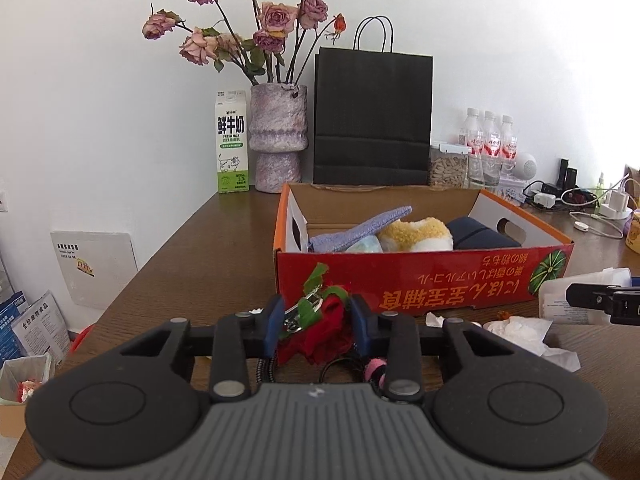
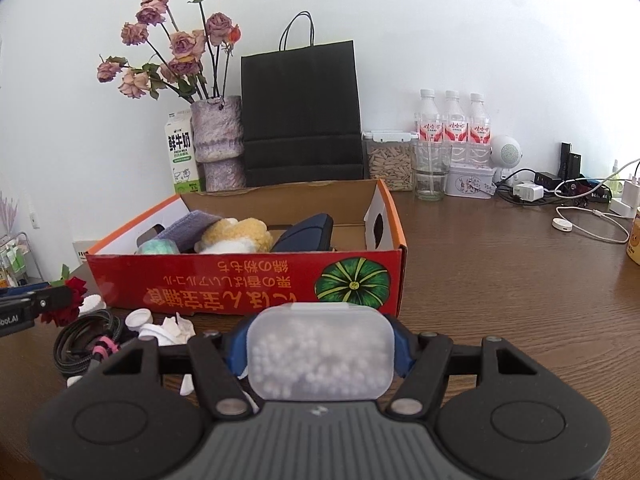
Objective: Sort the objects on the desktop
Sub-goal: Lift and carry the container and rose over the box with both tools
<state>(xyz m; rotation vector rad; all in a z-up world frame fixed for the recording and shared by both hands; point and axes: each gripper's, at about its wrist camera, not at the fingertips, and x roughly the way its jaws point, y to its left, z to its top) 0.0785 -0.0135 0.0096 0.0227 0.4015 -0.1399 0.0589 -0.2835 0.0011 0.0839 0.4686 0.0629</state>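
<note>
L tongs (image 1: pixel 316 320): narrow, pads clamped on red fabric rose (image 1: pixel 328 328) w/ green leaves + metal clip; rose sits between the blue pads, lifted just in front of the box's red front wall. R tongs (image 2: pixel 320 348): mid-width, pads pressed on both sides of frosted plastic case (image 2: pixel 320 352) full of small white beads; case held near the box front, by the pumpkin print.

Box (image 2: pixel 248 280): open cardboard, on brown bench (image 2: pixel 500 280). Inside, L to R in R view: teal ball, purple cloth (image 1: pixel 360 228), yellow/white plush (image 1: pixel 416 234), dark blue pouch (image 1: pixel 480 234).

Bench in front of box: black cable coil w/ pink tie (image 2: pixel 86 346), crumpled tissue (image 1: pixel 520 332), small white bits.

Behind box, by wall: milk carton (image 1: pixel 232 144), vase of dried roses (image 1: pixel 278 136), black paper bag (image 1: pixel 372 116), seed jar, 3 water bottles (image 2: pixel 452 124), chargers + cords far right.
</note>
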